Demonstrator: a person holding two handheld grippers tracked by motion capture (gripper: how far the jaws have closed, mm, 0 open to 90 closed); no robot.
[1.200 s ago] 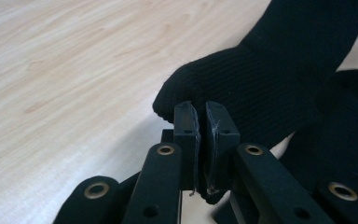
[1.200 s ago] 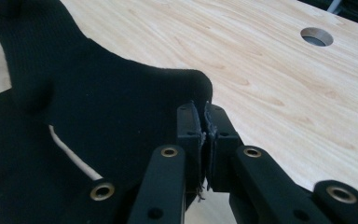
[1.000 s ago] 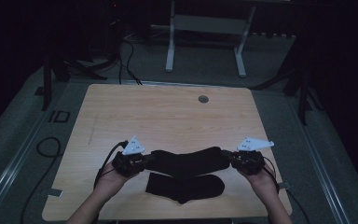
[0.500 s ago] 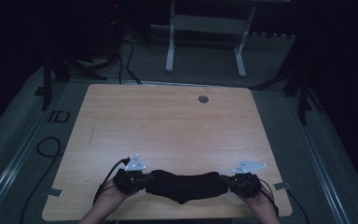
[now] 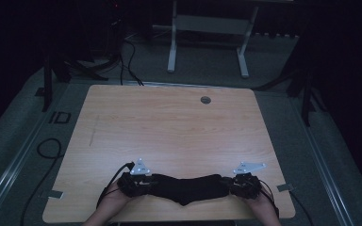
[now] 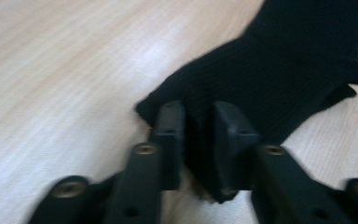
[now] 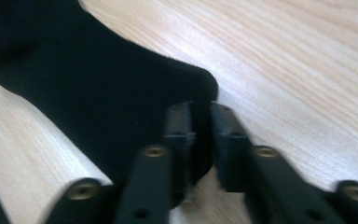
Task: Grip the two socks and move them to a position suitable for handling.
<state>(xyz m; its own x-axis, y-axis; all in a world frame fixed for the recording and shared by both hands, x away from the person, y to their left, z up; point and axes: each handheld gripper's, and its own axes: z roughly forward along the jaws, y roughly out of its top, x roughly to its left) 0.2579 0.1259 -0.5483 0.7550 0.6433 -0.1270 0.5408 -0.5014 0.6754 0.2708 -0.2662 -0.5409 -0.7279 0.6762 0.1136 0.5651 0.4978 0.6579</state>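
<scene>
A black sock [image 5: 188, 188] lies stretched sideways on the wooden table [image 5: 169, 127] near its front edge. My left gripper [image 5: 146, 184] is at its left end and my right gripper [image 5: 228, 186] at its right end, both low on the table. In the left gripper view the sock [image 6: 284, 70] has its end between the jaws of the left gripper [image 6: 198, 112], which have just been opening and stand slightly apart. In the right gripper view the sock [image 7: 74, 84] has its end in the narrow gap of the right gripper [image 7: 201, 109], whose jaws have likewise just been opening.
A round cable hole [image 5: 205, 100] sits near the table's far edge. Beyond the table stands a white metal frame [image 5: 172, 42], and cables [image 5: 47, 146] trail on the dark floor at the left. The table's front edge runs just below both hands.
Both grippers came down and toward the front edge with the stretched sock, laying it over a second sock that lay on the table. Both pairs of jaws have parted a little.
</scene>
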